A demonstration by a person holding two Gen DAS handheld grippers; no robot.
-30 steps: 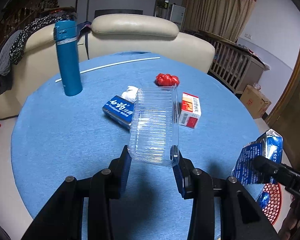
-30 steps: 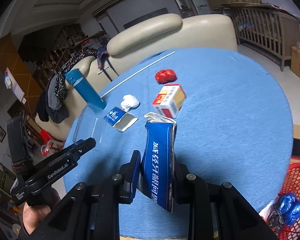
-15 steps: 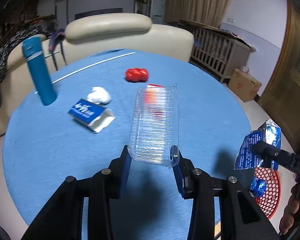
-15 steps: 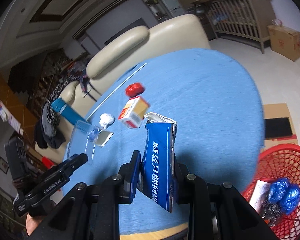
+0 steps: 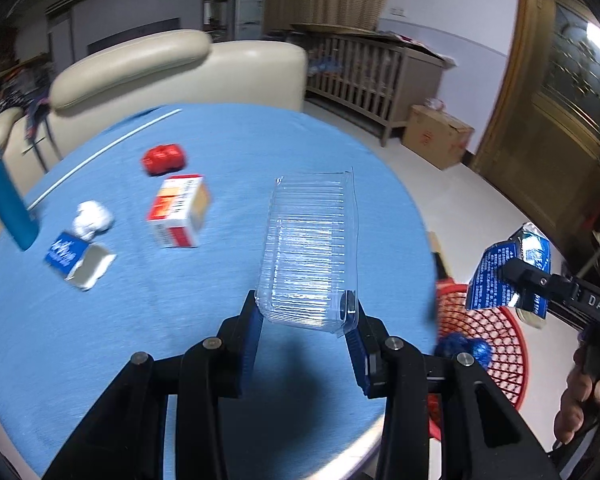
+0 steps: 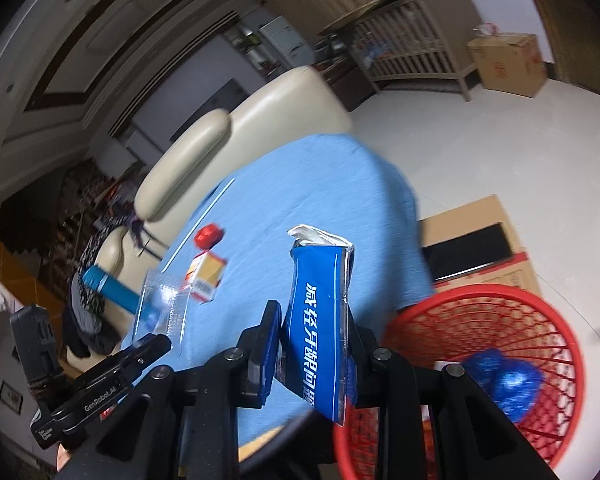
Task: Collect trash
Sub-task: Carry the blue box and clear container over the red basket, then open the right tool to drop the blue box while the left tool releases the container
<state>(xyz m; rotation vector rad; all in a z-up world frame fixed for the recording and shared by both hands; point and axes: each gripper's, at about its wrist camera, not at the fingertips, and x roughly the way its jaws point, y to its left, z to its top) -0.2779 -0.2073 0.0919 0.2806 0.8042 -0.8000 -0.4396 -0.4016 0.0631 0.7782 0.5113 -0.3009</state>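
From my left wrist view, my left gripper [image 5: 306, 316] is closed on a clear plastic clamshell tray [image 5: 310, 248]; the pads press its near end from both sides, and the tray stands up and away from me, empty, above the blue round table [image 5: 100, 340]. On the table I see a red crumpled wrapper [image 5: 164, 159], a small red and white box [image 5: 180, 210] lying on its side, a white crumpled tissue [image 5: 93, 219] and an open blue and white carton [image 5: 78, 260] just beside the tissue. A teal bottle [image 5: 2, 196] stands at the left edge. At the right, beyond the table edge, there is a red mesh basket [image 5: 496, 344] on the floor, with blue crumpled trash [image 5: 464, 350] inside it. My right gripper [image 5: 518, 280] holds a blue packet [image 5: 500, 276] over the basket.

From my right wrist view, my right gripper [image 6: 312, 336] is clamped on the blue packet [image 6: 320, 320], which stands upright with its torn silver top open. What is inside the packet I cannot tell. The red mesh basket [image 6: 480, 308] is just below and to the right, and the blue crumpled trash [image 6: 504, 380] lies in it. At the left, my left gripper [image 6: 152, 346] carries the clear plastic clamshell tray [image 6: 160, 308] over the table.
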